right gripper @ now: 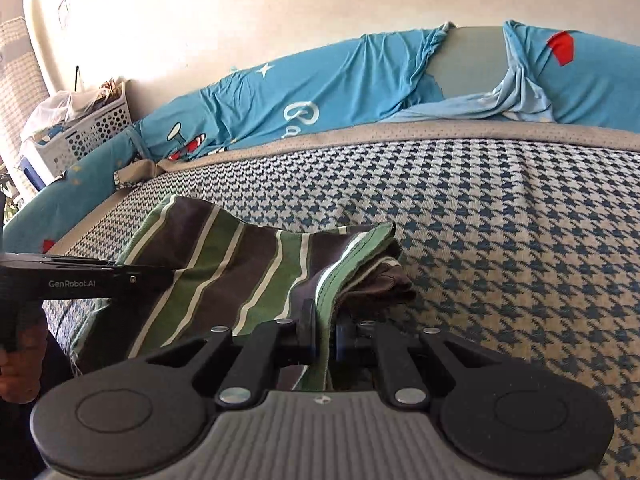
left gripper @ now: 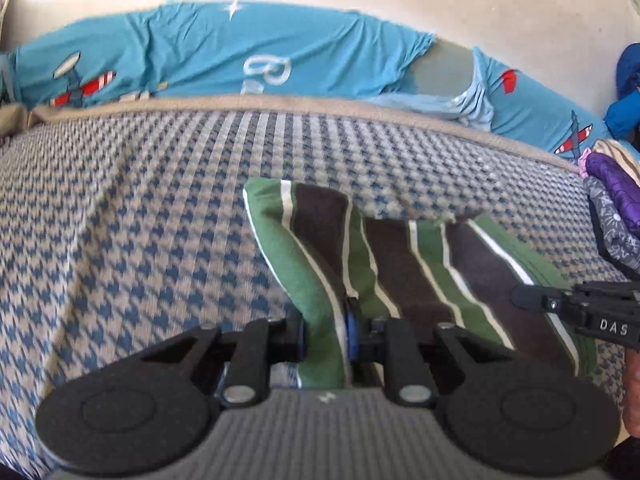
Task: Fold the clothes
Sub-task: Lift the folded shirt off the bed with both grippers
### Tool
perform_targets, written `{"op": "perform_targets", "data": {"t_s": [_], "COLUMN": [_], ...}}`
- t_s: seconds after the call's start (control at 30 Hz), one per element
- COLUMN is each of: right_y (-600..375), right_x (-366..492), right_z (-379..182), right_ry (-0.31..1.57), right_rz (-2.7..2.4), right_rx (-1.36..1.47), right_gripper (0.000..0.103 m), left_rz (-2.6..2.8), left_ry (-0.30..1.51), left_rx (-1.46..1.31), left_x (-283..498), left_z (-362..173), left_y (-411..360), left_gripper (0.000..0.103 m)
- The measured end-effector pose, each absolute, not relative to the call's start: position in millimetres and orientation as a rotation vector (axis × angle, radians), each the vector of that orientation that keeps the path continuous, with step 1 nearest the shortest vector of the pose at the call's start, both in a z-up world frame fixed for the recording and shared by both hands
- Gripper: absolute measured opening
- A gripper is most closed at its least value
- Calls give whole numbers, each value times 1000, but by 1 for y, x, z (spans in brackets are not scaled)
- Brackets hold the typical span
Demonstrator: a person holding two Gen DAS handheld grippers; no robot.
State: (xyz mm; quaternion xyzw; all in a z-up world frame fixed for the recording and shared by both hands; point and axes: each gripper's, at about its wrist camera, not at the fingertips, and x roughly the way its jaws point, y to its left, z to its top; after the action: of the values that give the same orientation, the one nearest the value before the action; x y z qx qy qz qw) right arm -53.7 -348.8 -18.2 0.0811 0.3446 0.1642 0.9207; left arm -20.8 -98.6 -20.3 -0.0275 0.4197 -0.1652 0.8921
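Note:
A green, brown and white striped garment [left gripper: 420,264] lies partly lifted over the blue-and-white houndstooth bed cover [left gripper: 140,220]. My left gripper [left gripper: 326,334] is shut on one edge of it, green cloth pinched between the pads. In the right wrist view the same striped garment [right gripper: 240,264] hangs between both tools, and my right gripper [right gripper: 325,336] is shut on its green-edged corner. The right gripper's black body [left gripper: 580,308] enters the left wrist view from the right. The left gripper's black body [right gripper: 80,276] enters the right wrist view from the left.
A long blue cushion with aeroplane prints [left gripper: 248,52] runs along the pale wall behind the bed. Purple and blue clothes [left gripper: 616,196] are piled at the right. A white perforated basket [right gripper: 92,128] stands at the far left beside the bed. A hand [right gripper: 20,364] holds the left tool.

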Motion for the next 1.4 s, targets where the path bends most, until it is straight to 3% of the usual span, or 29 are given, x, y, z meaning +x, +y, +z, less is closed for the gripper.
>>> {"op": "perform_targets", "data": {"t_s": [0.17,0.33,0.57,0.8,0.9,1.0,1.1,1.17,1.23,1.4], "right_y": [-350,-363,-374,-369,-366,-363,-359,-357,-355,-349], "right_x": [-52,-55,-53,-48,-44,-39,-35,-33,-32,-33], "right_z": [-28,-32,-44,-49,-50,-51,-53,-53,-54,-48], "right_ry": [772,792,838,828,824,825,828,829,826,791], "right_rz": [281,237,207,228,234,237,240,246,245,216], "right_rx": [204,279,392,417,413,424,428,425,414,382], "right_gripper": [19,43,47,47,43,38,31,25,18,14], "left_rz": [-336,-312,-344,-382,-404,-436,-445,-434,-411,-382], "left_ry": [885,888,881,866,864,878,879,871,865,787], "left_rx": [-106,-156,-240,-212,-234,-276,-291,-291,-291,-219], "left_x": [-22,-18,-14,-8,-8,-5,-6,-8,-10,-22], "left_z": [-42,-48,-53,-60,-62,-63,-62,-61,-61,-47], "left_y": [-82,-66,-59,-70,-73,-73,-71,-69,-66,-71], "left_gripper": [33,55,73,74,71,58,43,26,16,13]}}
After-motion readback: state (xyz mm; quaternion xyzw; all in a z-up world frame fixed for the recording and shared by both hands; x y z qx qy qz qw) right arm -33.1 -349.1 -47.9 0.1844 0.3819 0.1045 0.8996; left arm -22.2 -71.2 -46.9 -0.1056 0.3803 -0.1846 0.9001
